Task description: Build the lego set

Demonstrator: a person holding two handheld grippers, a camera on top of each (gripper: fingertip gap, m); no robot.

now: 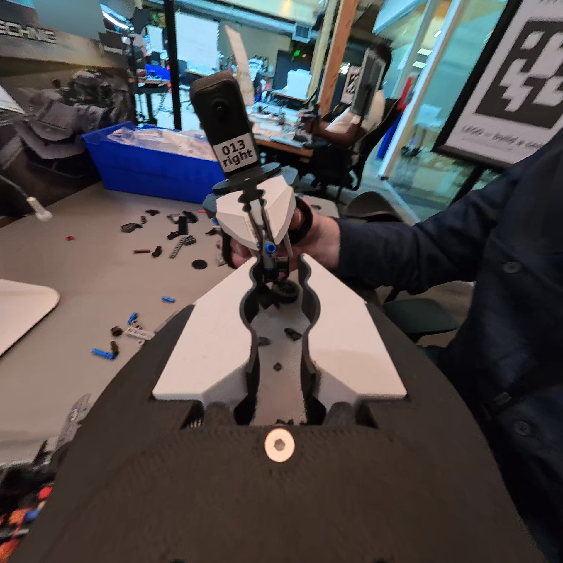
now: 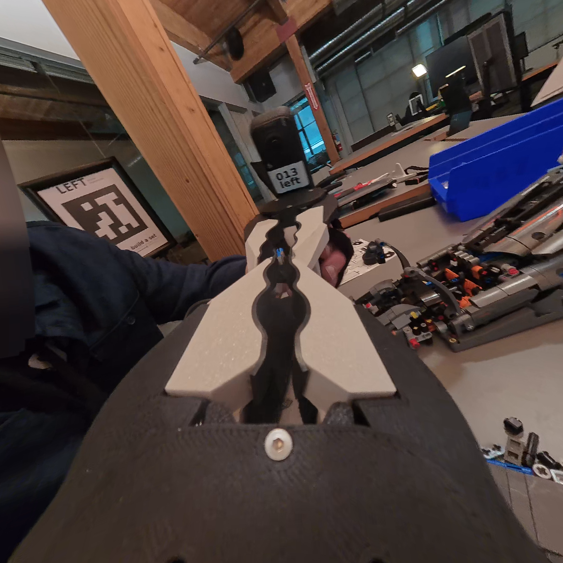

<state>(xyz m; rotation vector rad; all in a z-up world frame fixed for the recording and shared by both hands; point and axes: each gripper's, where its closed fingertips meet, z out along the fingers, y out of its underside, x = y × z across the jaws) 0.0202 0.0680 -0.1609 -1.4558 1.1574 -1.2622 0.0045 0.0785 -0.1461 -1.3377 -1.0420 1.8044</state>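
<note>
My two grippers face each other above the grey table [image 1: 76, 268], each held in a hand. Between them is a small lego sub-assembly [image 1: 272, 264]: a grey axle piece with blue pins, a black block and a small black wheel below. My left gripper [image 1: 277, 264] is closed around the black block. My right gripper [image 1: 268, 243] pinches the grey and blue end. In the right wrist view my right gripper [image 2: 281, 269] is nearly closed on the sub-assembly [image 2: 279, 256], which also sits between the left gripper's fingers [image 2: 268, 243]. Most of the piece is hidden there.
A partly built grey lego car [image 2: 487, 289] lies on the table right of the grippers, beside an instruction sheet [image 2: 362, 265]. Loose black, blue and red pieces [image 1: 170, 231] are scattered on the left. A blue bin [image 1: 152, 164] stands at the back. A dark sleeve [image 1: 457, 259] fills the right.
</note>
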